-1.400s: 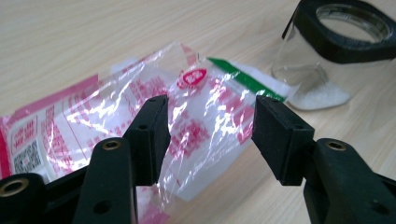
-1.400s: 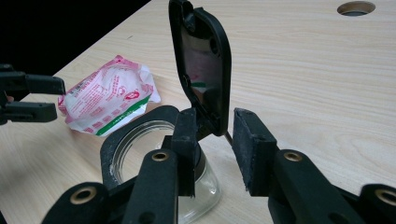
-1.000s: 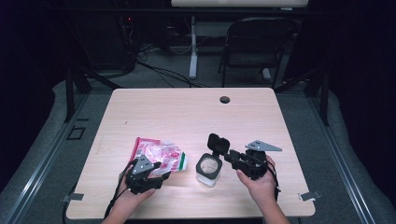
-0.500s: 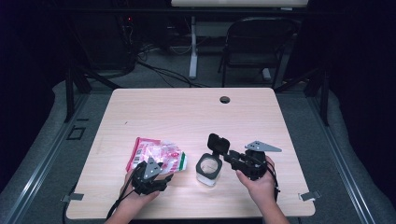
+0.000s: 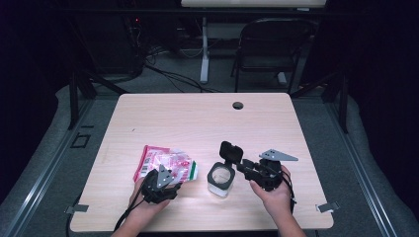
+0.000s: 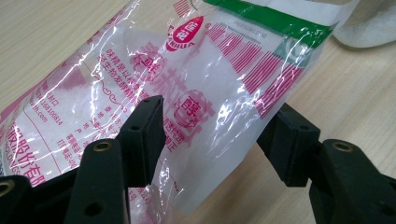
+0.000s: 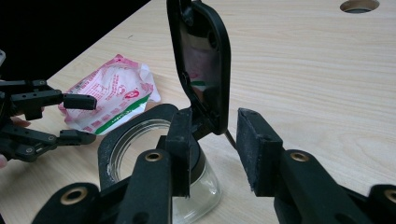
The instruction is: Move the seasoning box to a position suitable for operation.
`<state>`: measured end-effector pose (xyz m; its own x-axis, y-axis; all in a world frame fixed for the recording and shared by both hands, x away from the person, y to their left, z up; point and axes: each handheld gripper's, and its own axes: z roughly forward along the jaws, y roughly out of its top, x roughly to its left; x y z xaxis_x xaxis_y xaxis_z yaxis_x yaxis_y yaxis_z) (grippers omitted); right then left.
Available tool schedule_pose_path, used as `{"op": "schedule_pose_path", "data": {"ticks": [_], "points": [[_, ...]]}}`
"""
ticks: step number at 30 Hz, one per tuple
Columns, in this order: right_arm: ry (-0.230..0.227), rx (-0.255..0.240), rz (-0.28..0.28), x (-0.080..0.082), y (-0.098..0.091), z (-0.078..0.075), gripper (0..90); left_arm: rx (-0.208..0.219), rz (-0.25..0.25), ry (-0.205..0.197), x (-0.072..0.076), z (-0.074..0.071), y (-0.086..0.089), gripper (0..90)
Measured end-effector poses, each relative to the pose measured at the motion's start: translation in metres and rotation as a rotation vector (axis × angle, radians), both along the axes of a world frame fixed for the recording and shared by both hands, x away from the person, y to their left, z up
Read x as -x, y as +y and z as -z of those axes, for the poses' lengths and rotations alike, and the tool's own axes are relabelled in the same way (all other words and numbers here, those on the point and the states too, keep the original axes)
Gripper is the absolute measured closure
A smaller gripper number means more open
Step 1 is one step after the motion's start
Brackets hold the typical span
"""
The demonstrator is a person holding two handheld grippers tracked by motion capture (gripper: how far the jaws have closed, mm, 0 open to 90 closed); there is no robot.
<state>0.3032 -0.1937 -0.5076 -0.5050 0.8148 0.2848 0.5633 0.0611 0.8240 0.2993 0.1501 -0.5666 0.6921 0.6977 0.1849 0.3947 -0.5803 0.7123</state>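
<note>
**Near the front edge: bag and jar between two grippers**

Toward the table's (image 5: 197,118) front-left corner, the pink-printed plastic bag (image 5: 165,164) is lying flat. The left gripper (image 6: 212,135) is straddling its near end, jaws wide, having just been opening. Beside it, the glass jar (image 5: 220,178) is standing, lid (image 7: 201,65) flipped up; the right gripper (image 7: 212,154) is bracketing the hinge, jaws half open, grip uncertain.

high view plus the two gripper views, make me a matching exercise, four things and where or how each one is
Things:
1. plastic bag
2. glass jar
3. jar lid
4. round hole

States:
A. flipped up on its hinge, standing open
B. lying flat, between the open jaws of the left gripper
C. in the tabletop near the far edge
D. standing upright, mouth uncovered, just in front of the right gripper

Pairs: 1-B, 2-D, 3-A, 4-C
</note>
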Motion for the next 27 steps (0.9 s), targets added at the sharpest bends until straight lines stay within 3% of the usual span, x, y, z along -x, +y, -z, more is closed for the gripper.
{"op": "schedule_pose_path", "data": {"ticks": [5, 8, 15, 22, 27], "points": [[0.002, 0.003, 0.0, 0.0, 0.0, 0.0, 66.5, -0.027, -0.002, -0.032, -0.003, 0.003, -0.004, 42.3], [0.001, 0.003, -0.004, 0.001, 0.0, 0.0, 66.5, -0.029, -0.005, -0.03, -0.005, 0.004, -0.005, 42.3], [0.0, 0.002, 0.0, 0.001, 0.0, 0.0, 66.4, 0.045, -0.053, 0.003, -0.013, 0.006, 0.005, 49.2], [0.0, 0.005, 0.001, 0.001, -0.001, 0.0, 66.4, 0.083, -0.071, 0.04, -0.019, 0.007, 0.012, 57.5], [0.0, 0.006, 0.003, 0.002, -0.001, 0.0, 66.4, 0.133, -0.093, 0.074, -0.024, 0.008, 0.019, 62.3]]}}
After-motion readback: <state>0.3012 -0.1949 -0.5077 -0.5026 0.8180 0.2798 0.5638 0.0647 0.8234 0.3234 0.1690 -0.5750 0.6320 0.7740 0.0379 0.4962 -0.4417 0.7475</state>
